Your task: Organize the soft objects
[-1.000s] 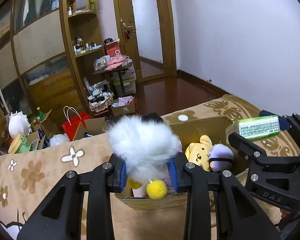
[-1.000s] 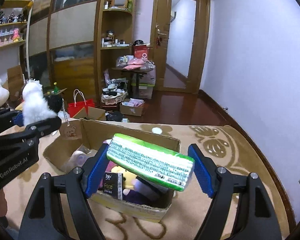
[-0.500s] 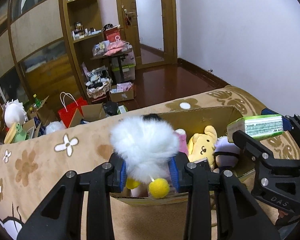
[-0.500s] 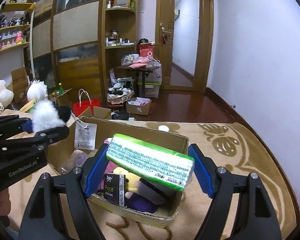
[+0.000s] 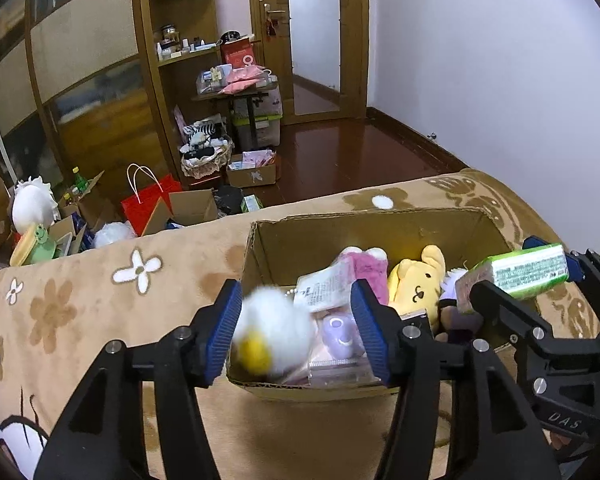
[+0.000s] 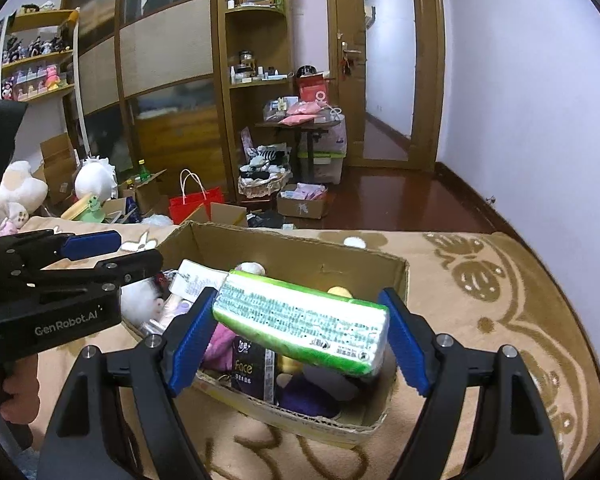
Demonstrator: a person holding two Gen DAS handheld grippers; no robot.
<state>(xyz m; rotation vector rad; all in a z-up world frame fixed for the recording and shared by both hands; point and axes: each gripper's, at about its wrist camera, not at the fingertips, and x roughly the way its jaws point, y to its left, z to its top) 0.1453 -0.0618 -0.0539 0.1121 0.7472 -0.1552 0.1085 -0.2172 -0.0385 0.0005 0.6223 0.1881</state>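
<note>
A cardboard box (image 5: 380, 224) stands on the tan flowered blanket and holds soft toys, among them a yellow plush (image 5: 418, 280) and a pink one (image 5: 364, 264). My left gripper (image 5: 296, 330) is open over the box's near left corner; the white fluffy toy (image 5: 276, 336) with a yellow ball is blurred between the jaws, falling into the box. It also shows in the right wrist view (image 6: 138, 300). My right gripper (image 6: 296, 336) is shut on a green tissue pack (image 6: 300, 316), held above the box (image 6: 300, 248).
The blanket (image 5: 100, 288) covers the surface around the box. Behind it the floor holds a red bag (image 5: 148, 204), cartons, a basket and a small table. Shelves and a door stand at the back. A white wall is on the right.
My left gripper has opened and let go of the white fluffy toy, which drops into the box. Both grippers came closer over the box. The tissue pack stays held.
</note>
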